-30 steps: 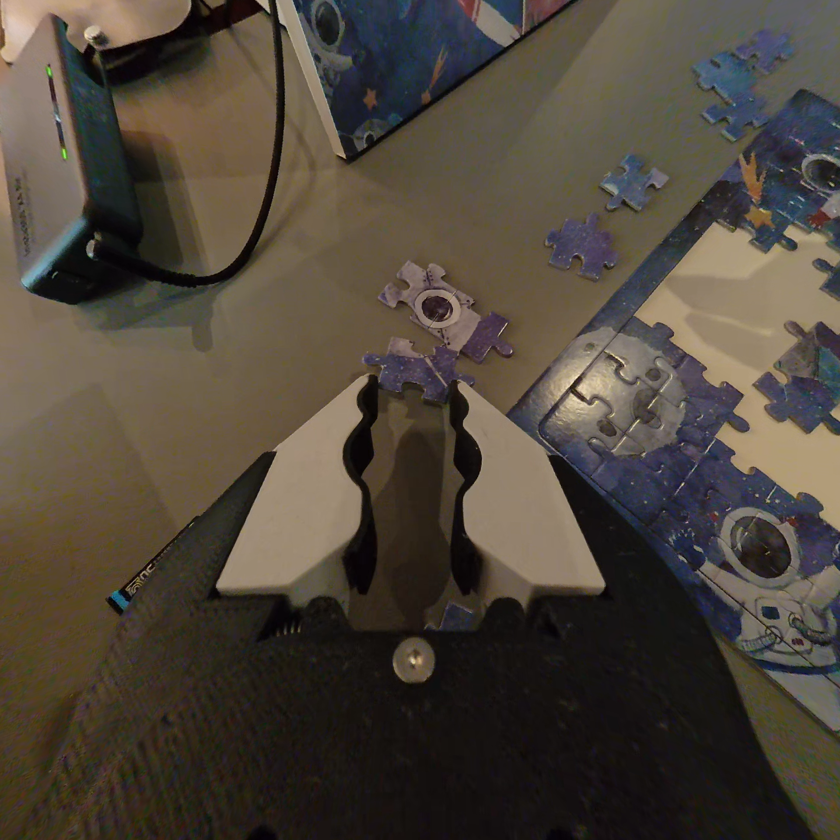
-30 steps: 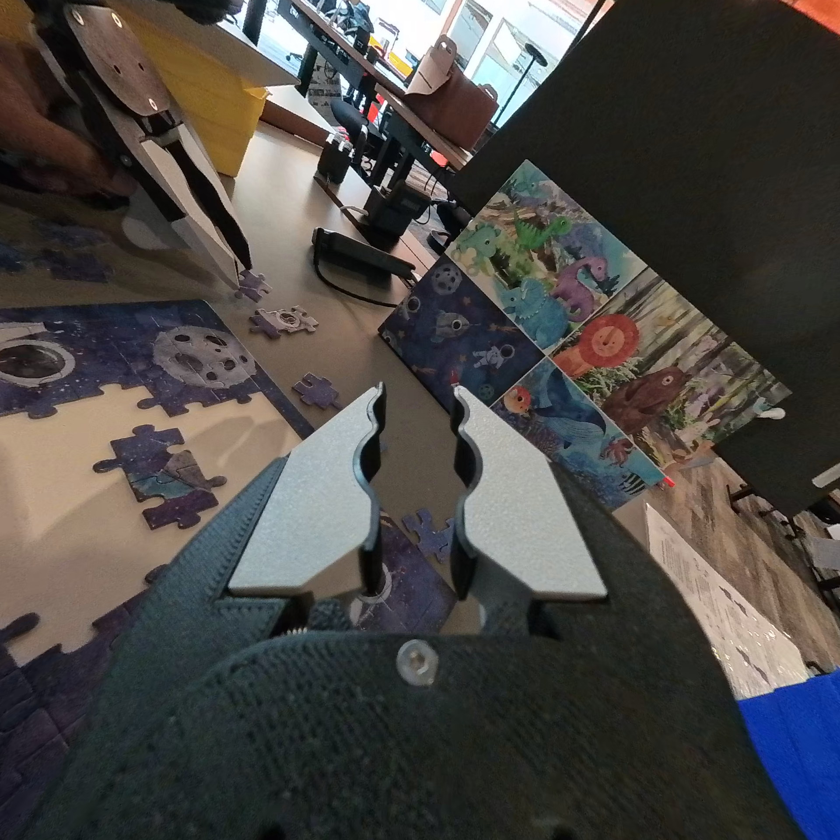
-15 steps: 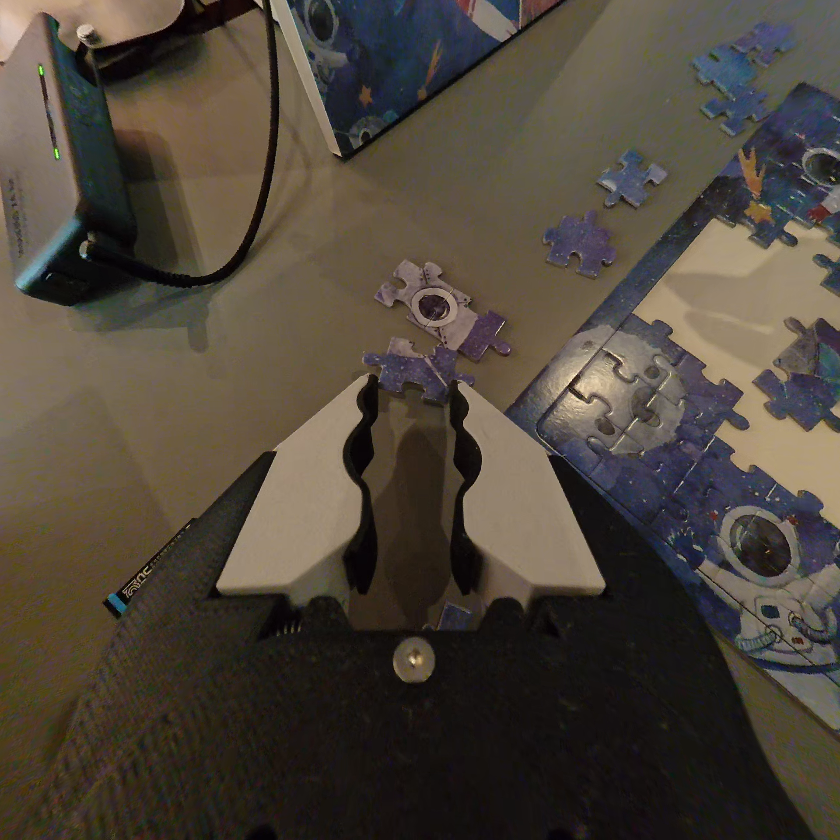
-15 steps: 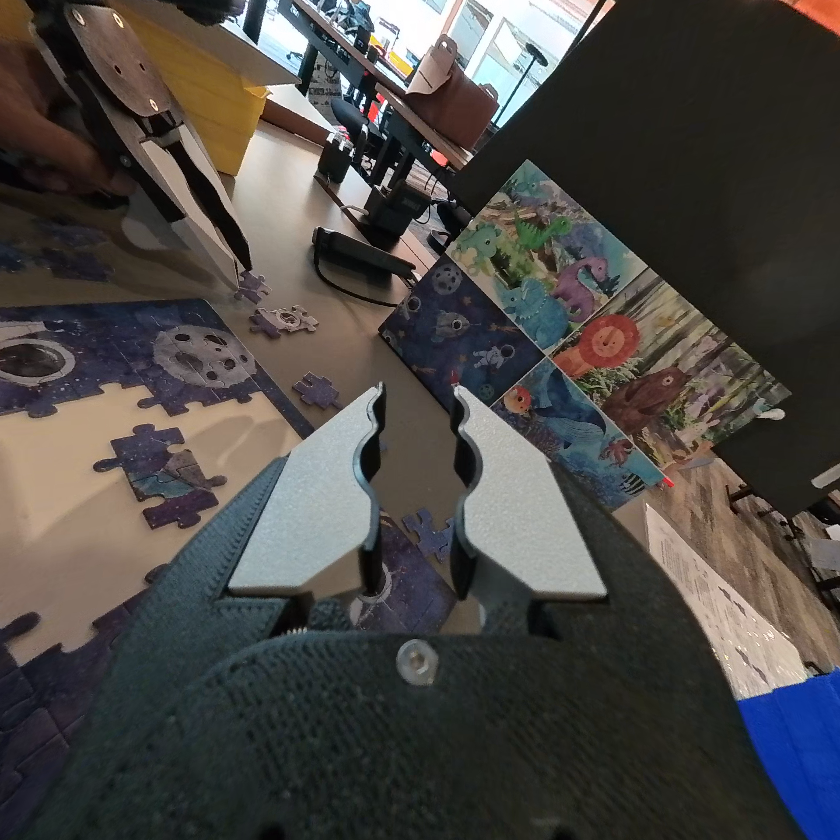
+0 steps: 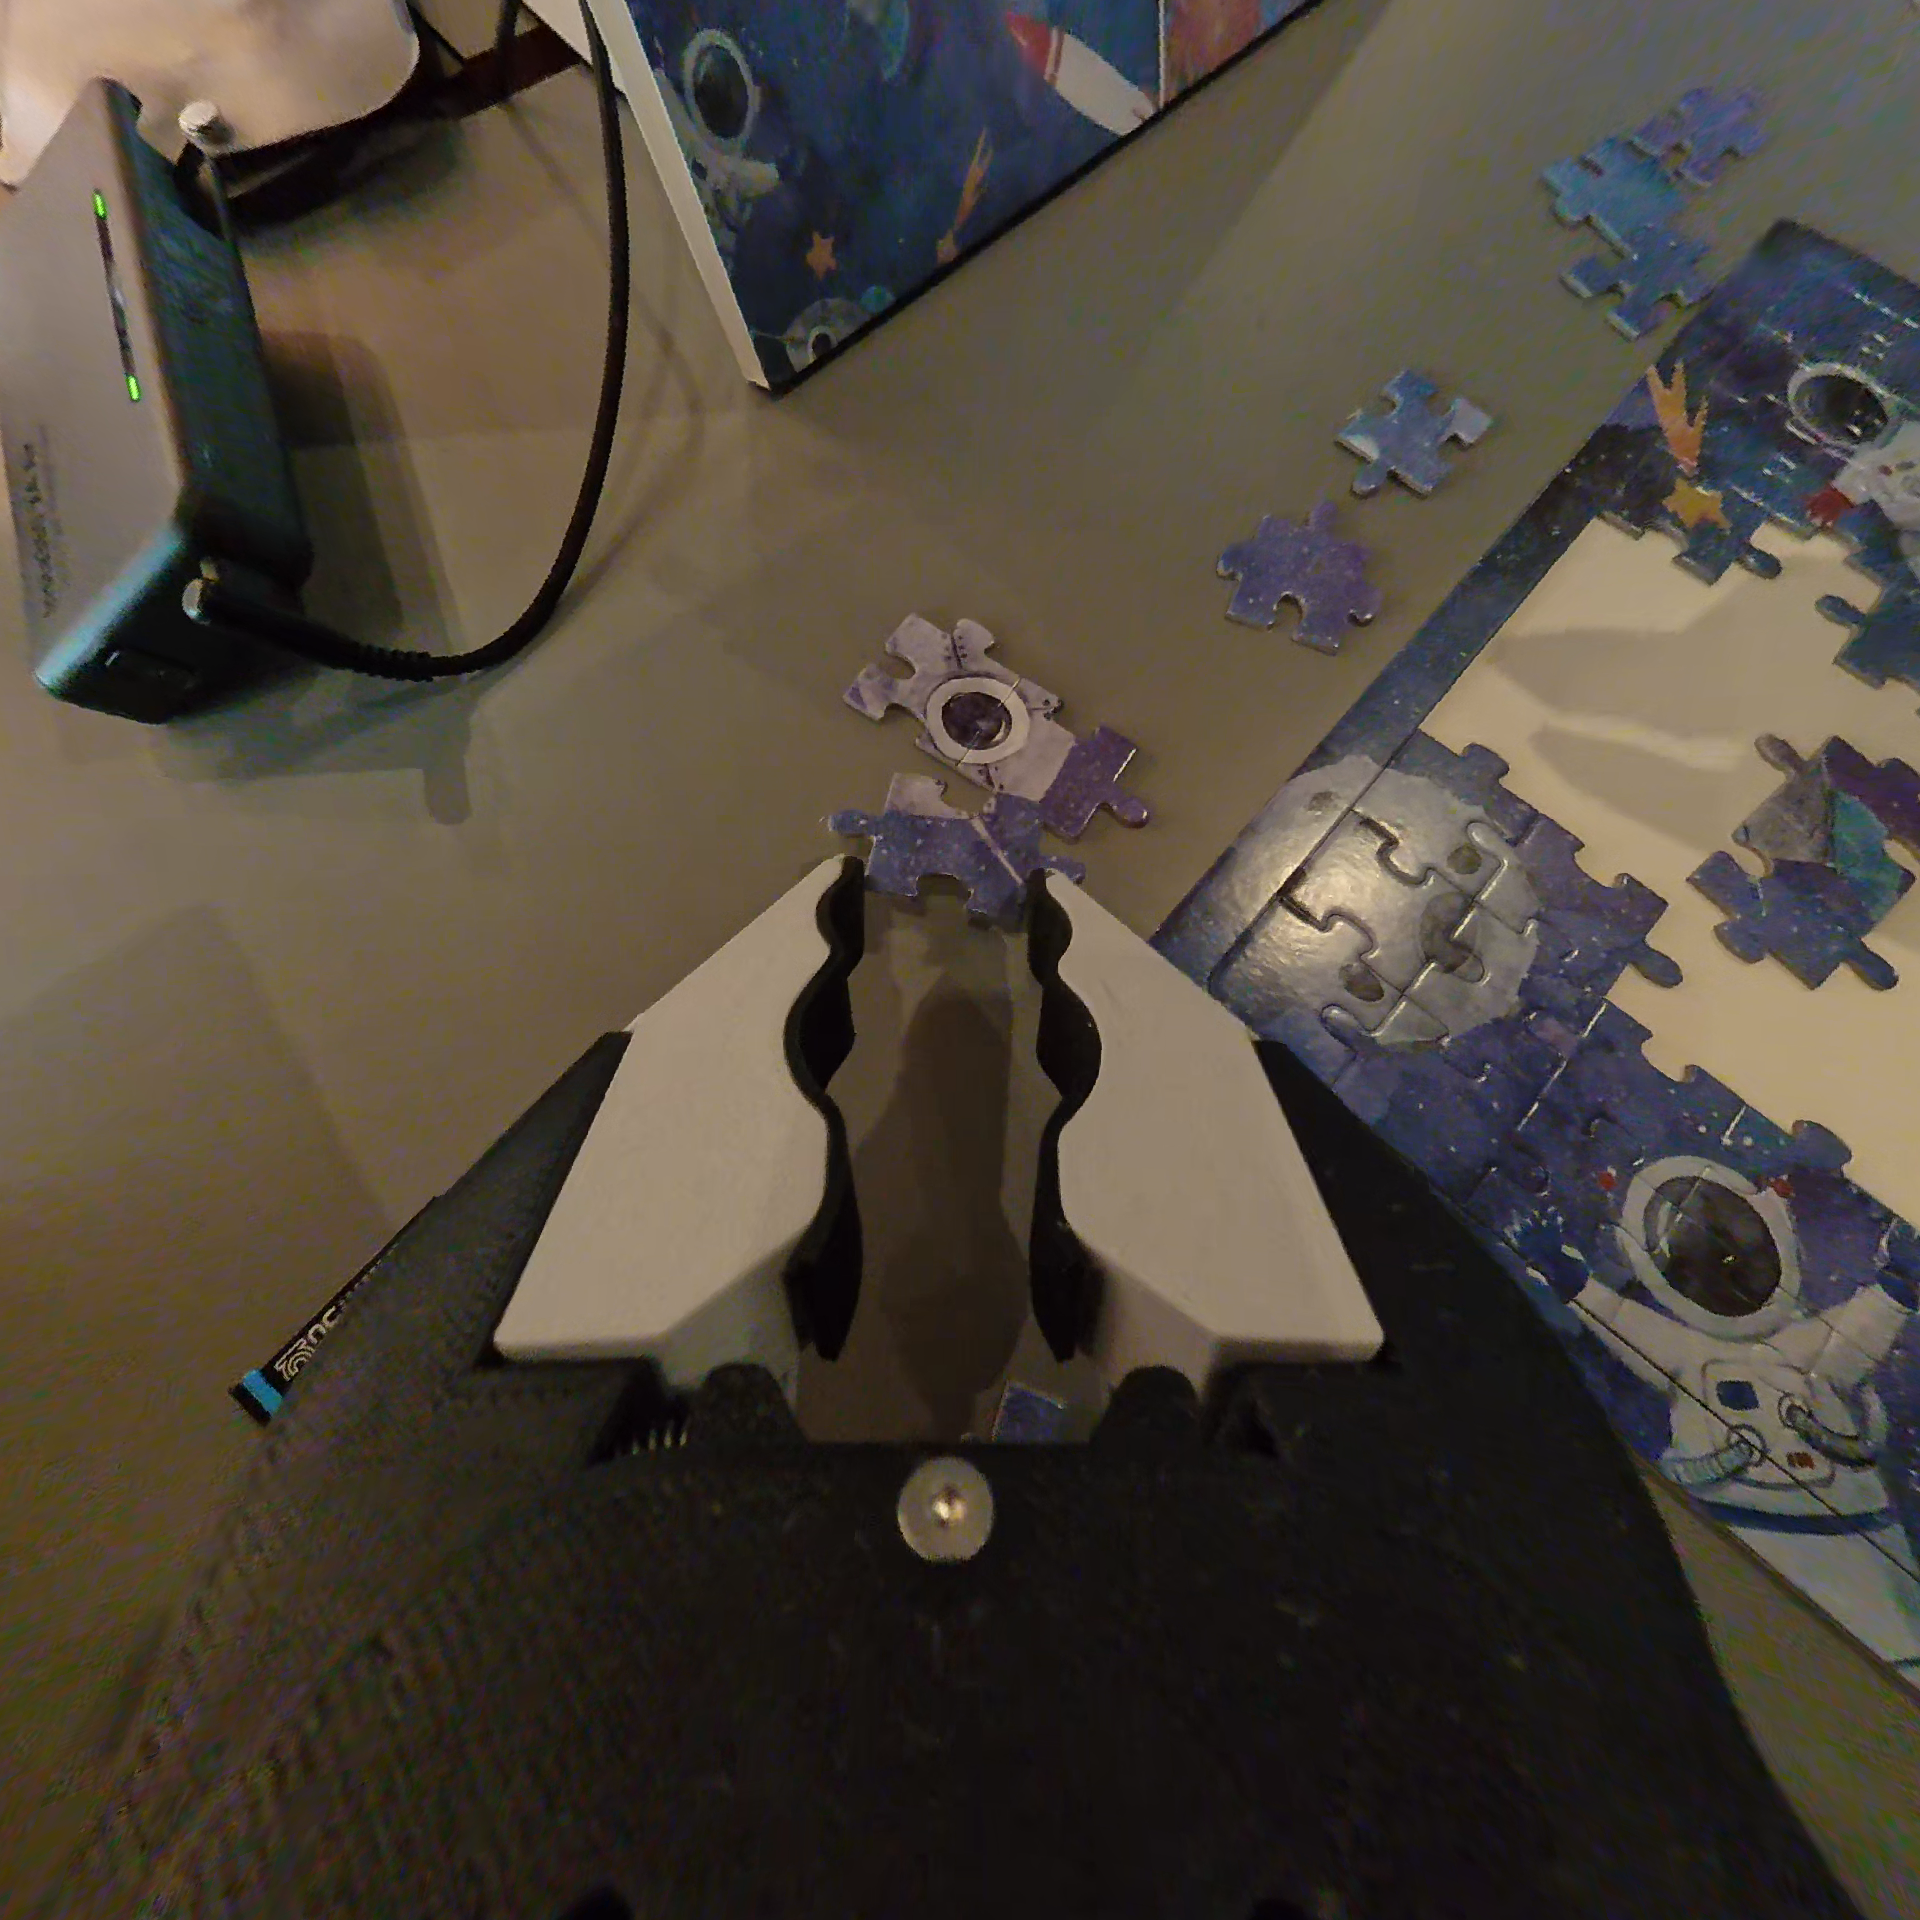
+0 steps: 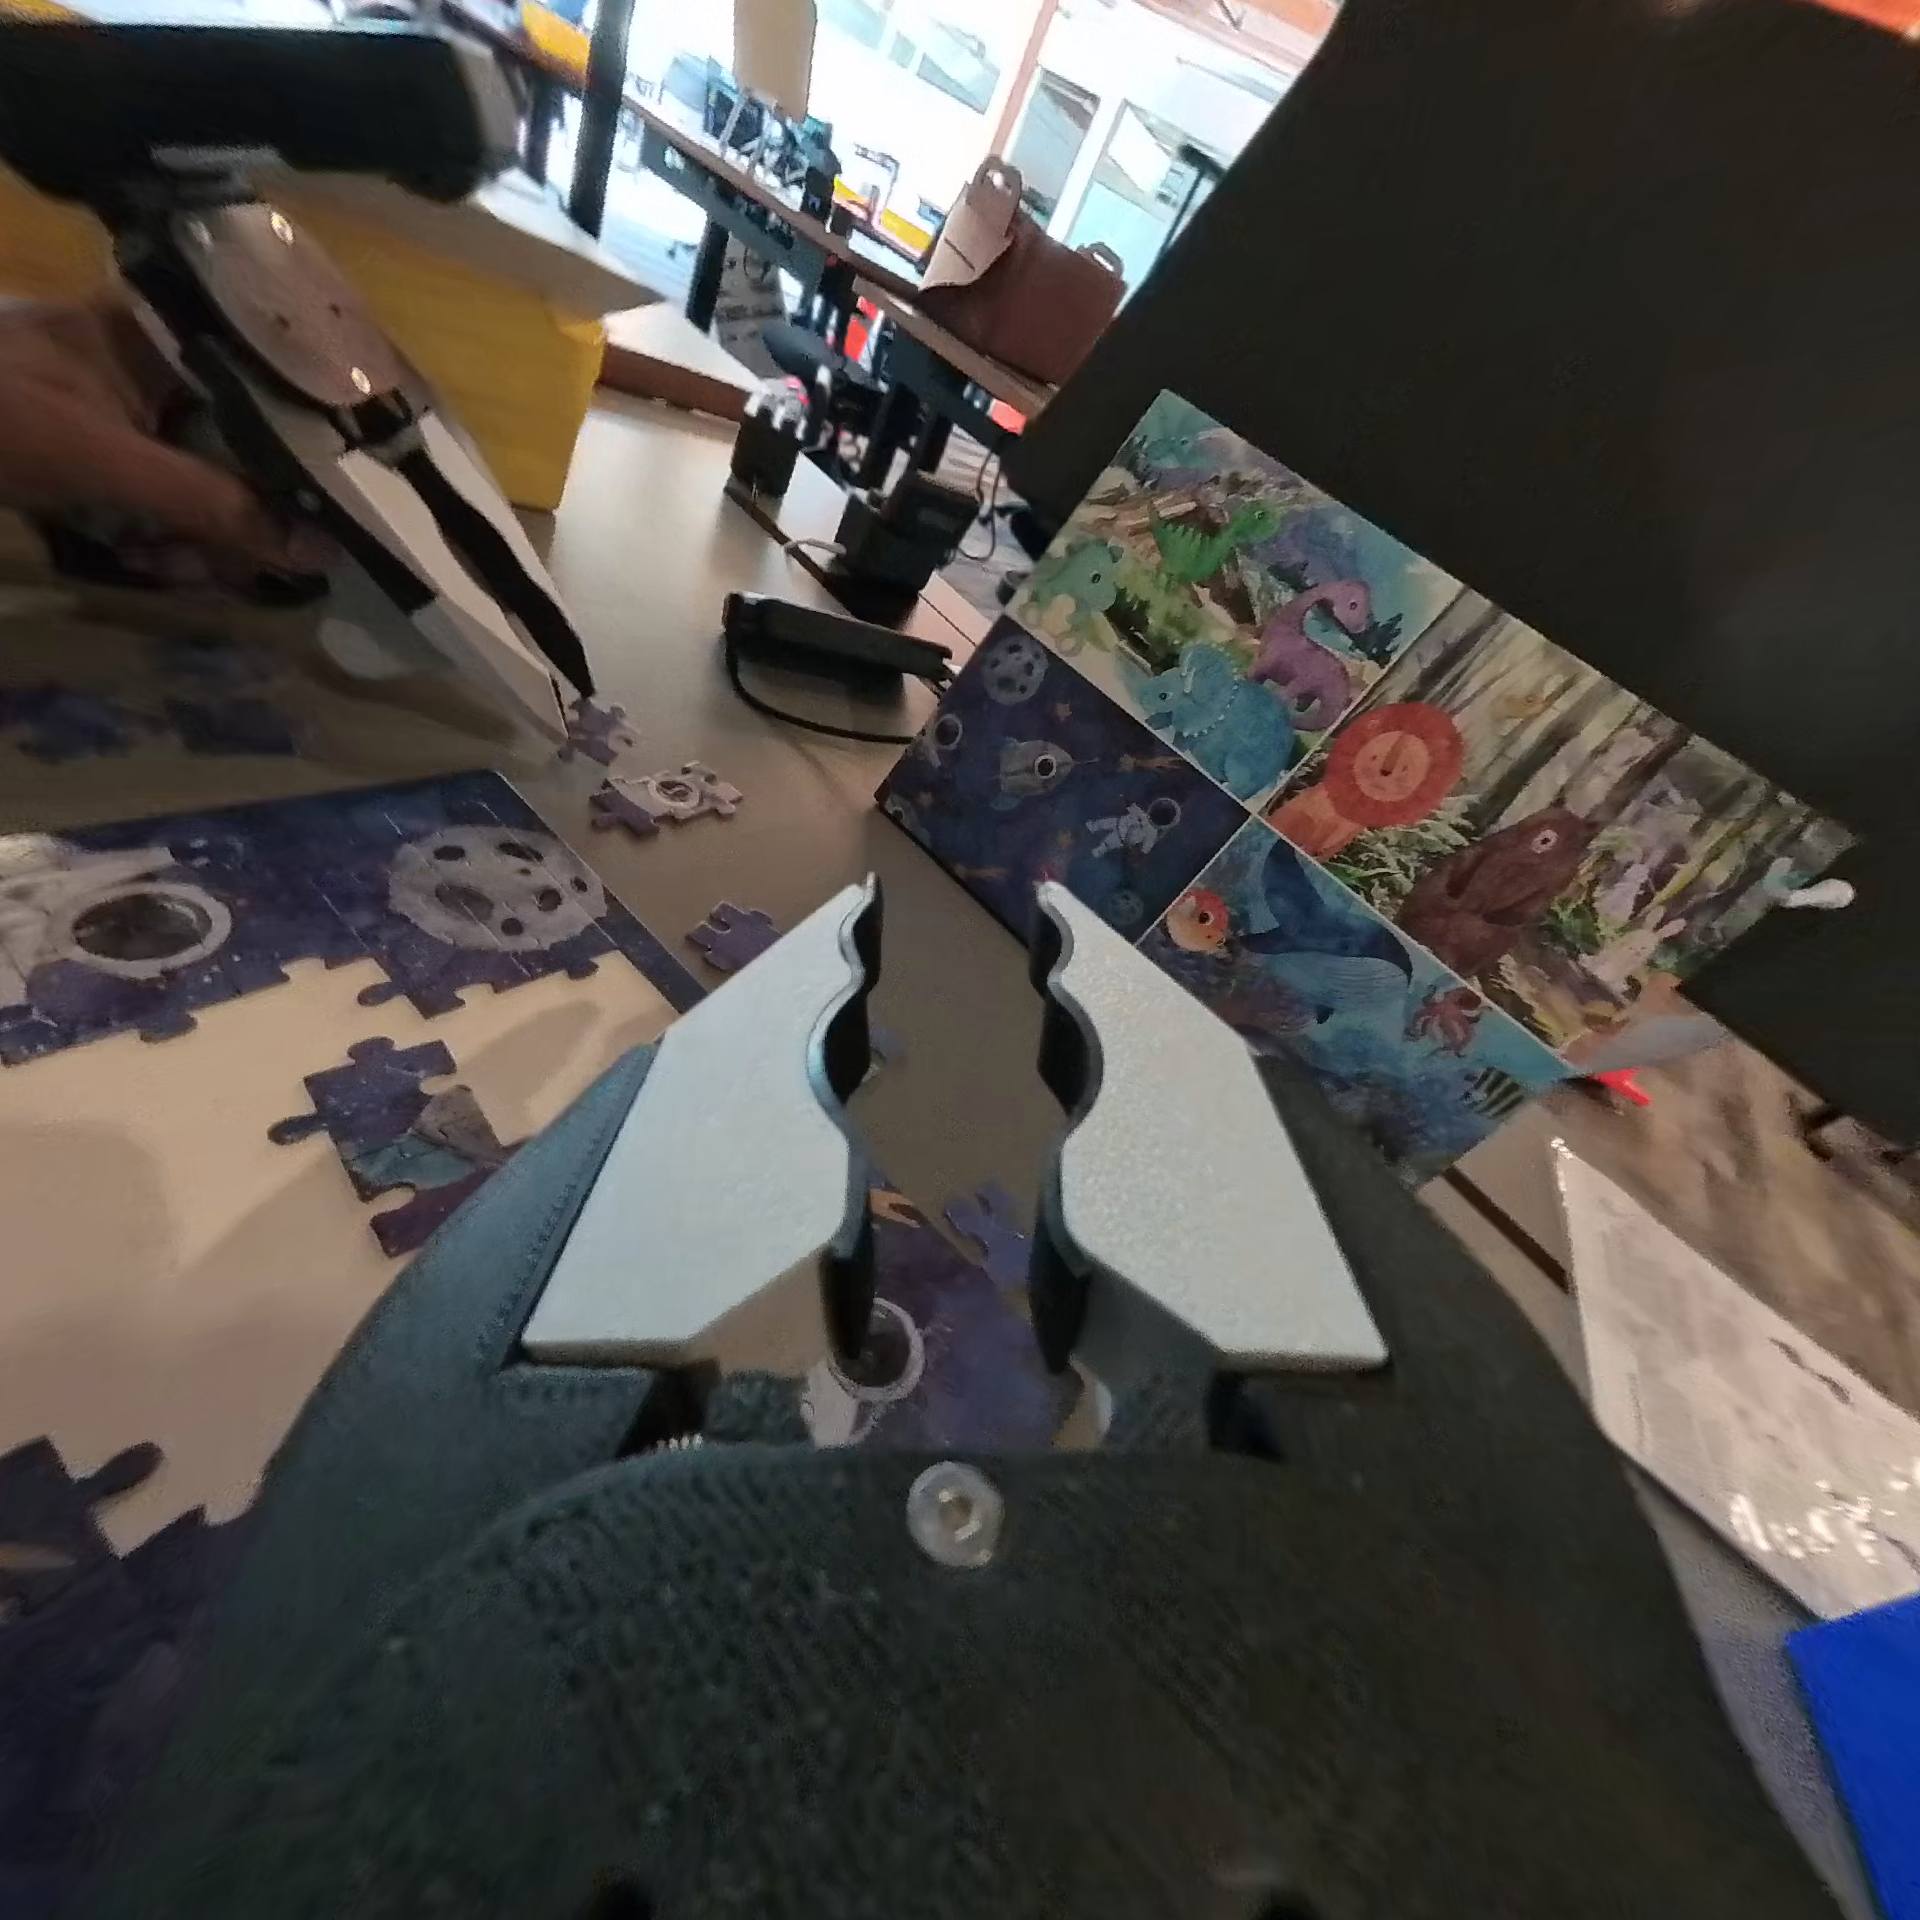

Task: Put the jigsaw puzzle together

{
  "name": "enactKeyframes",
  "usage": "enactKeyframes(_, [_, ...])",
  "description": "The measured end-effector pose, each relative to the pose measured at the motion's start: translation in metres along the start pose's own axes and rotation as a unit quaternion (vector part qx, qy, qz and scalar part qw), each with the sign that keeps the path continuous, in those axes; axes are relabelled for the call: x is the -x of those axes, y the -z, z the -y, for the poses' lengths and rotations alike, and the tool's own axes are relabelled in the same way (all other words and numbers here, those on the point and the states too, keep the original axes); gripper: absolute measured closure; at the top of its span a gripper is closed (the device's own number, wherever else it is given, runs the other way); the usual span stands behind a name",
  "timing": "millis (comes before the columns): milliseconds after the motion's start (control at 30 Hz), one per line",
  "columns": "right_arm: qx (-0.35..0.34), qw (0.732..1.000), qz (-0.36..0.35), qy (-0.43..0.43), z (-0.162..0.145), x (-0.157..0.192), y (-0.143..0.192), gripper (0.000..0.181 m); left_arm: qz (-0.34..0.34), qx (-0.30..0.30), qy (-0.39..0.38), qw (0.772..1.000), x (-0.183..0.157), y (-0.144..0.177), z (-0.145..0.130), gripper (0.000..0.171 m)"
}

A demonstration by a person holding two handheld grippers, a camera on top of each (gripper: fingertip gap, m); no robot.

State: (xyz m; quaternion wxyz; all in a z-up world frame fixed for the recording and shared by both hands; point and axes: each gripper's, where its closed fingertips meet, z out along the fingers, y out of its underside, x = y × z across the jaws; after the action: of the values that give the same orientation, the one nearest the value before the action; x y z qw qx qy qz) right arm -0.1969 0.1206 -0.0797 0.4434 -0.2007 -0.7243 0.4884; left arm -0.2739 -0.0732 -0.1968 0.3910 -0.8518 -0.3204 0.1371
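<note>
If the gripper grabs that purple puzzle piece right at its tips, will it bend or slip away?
The purple puzzle piece looks thin and flat on the table, so it is probably light and may slide when nudged. It seems to be stiff card, so it likely won't flop. The left gripper is open, with little edge to pinch.

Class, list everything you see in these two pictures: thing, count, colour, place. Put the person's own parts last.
puzzle board: one, blue border, cream middle, partly filled, right of table.
loose pieces: several, purple-blue, on the table beside the board.
joined pieces: one small cluster, purple and white, just ahead of the left tongs.
puzzle box: one, animal and space pictures, standing at the back.
black device: one, cabled, far left.
table: one, grey.
left tongs: grey, open.
right tongs: grey, open, raised.
</note>
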Motion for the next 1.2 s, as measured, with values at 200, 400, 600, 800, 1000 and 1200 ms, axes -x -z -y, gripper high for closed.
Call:
enactKeyframes(200, [-0.019, 0.998, -0.003, -0.064, 0.0, -0.016, 0.005, 0.155, -0.015, -0.007, -0.003, 1.0, -0.008, 0.0, 0.004, 0.142])
enactKeyframes(400, [-0.013, 0.998, -0.007, -0.061, -0.003, -0.017, 0.003, 0.155, -0.026, -0.011, -0.018, 0.999, -0.018, -0.001, 0.006, 0.143])
enactKeyframes(600, [0.04, 0.984, 0.147, -0.091, -0.02, 0.038, -0.009, 0.133, -0.035, -0.011, -0.029, 0.999, -0.026, -0.002, 0.007, 0.143])
enactKeyframes(800, [0.171, 0.949, 0.262, -0.031, -0.062, 0.104, -0.011, 0.127, -0.038, -0.015, -0.03, 0.999, -0.029, -0.002, 0.009, 0.143])
enactKeyframes(1000, [0.219, 0.921, 0.316, -0.065, -0.075, 0.139, -0.008, 0.119, -0.041, -0.011, -0.034, 0.998, -0.032, -0.004, 0.008, 0.143])
enactKeyframes(1200, [0.225, 0.921, 0.302, -0.102, -0.076, 0.138, -0.014, 0.129, -0.042, -0.007, -0.038, 0.998, -0.034, -0.005, 0.007, 0.143])
